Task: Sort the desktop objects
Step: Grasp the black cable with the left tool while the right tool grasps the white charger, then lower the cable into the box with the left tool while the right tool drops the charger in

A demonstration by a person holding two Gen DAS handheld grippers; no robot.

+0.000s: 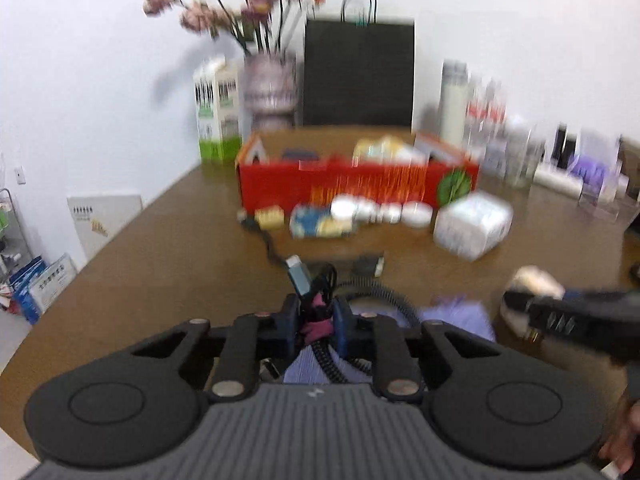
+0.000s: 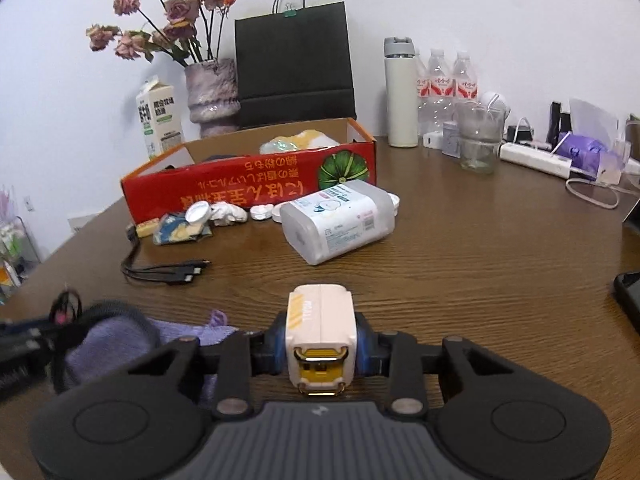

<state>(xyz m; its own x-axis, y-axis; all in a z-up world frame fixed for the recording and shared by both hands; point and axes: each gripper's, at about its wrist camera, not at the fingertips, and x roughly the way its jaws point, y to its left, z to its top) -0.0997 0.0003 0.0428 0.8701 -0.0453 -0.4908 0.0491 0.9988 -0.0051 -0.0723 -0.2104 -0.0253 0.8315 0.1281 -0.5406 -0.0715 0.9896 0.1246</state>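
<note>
My left gripper [image 1: 315, 312] is shut on a bundled black cable with a pink tie [image 1: 316, 308], a teal plug end sticking up from it; the view is blurred. My right gripper [image 2: 320, 340] is shut on a cream and yellow power adapter [image 2: 320, 332], held above the brown table [image 2: 480, 260]. The adapter and right gripper also show at the right of the left wrist view [image 1: 532, 280]. A red cardboard box [image 2: 248, 188] with items inside stands at mid-table. A purple cloth [image 2: 108, 340] lies under the left gripper.
In front of the box lie a white wipes pack [image 2: 340, 220], small white lids [image 2: 264, 212], a snack wrapper [image 2: 180, 230] and a black multi-plug cable [image 2: 164, 268]. Behind stand a milk carton [image 2: 160, 120], flower vase [image 2: 212, 96], black bag [image 2: 296, 64], thermos [image 2: 400, 92] and bottles [image 2: 448, 88].
</note>
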